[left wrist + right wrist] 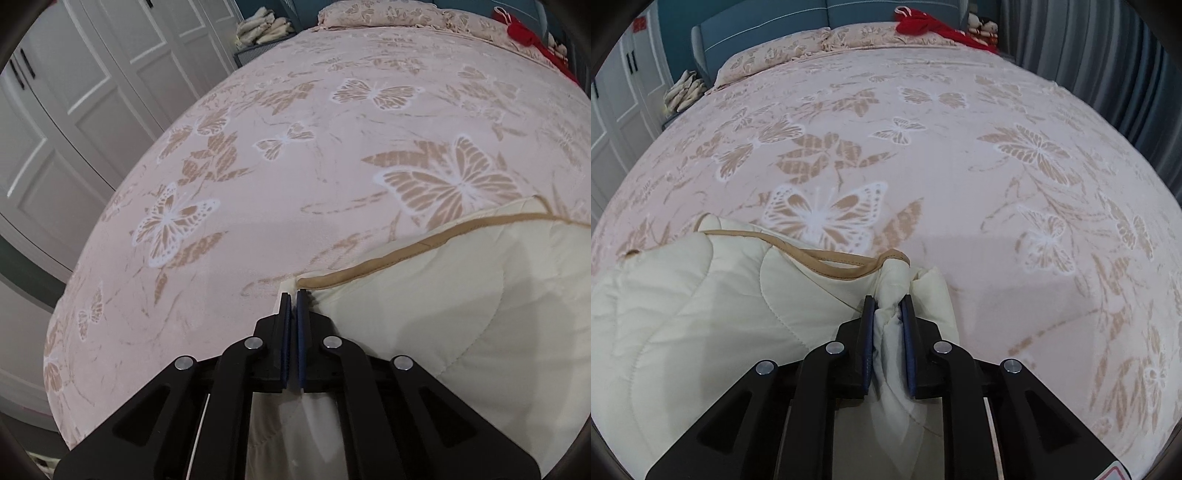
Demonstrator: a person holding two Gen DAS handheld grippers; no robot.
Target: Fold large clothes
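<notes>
Left gripper point(293, 295) jaws closed tight, pads almost touching, nipping the corner of the cream quilted garment point(461, 314) right where its tan trim point(388, 254) ends; only a thin edge of fabric sits between the pads. Right gripper point(888, 301) jaws narrow, clamped on a bunched fold of the same cream garment point(720, 295), fabric puckered between the blue pads and hanging below them. In the right wrist view the tan trim point(827, 260) loops across the top edge of the garment, just beyond the jaws. Garment lies at the near edge of the bed point(240, 221), spread to the right of the left gripper and to the left of the right gripper, so it spans between the two. Bed is covered by a pink spread with white and tan butterflies point(827, 214). Far end: matching pillows point(798, 48), a red cloth item point(923, 24) against the blue headboard point(768, 22), small plush toys point(982, 26) beside it. White wardrobe doors point(74, 122) on the left side of the bed, a pile of pale folded items point(264, 27) near the head corner, grey curtain point(1089, 55) on the right.
</notes>
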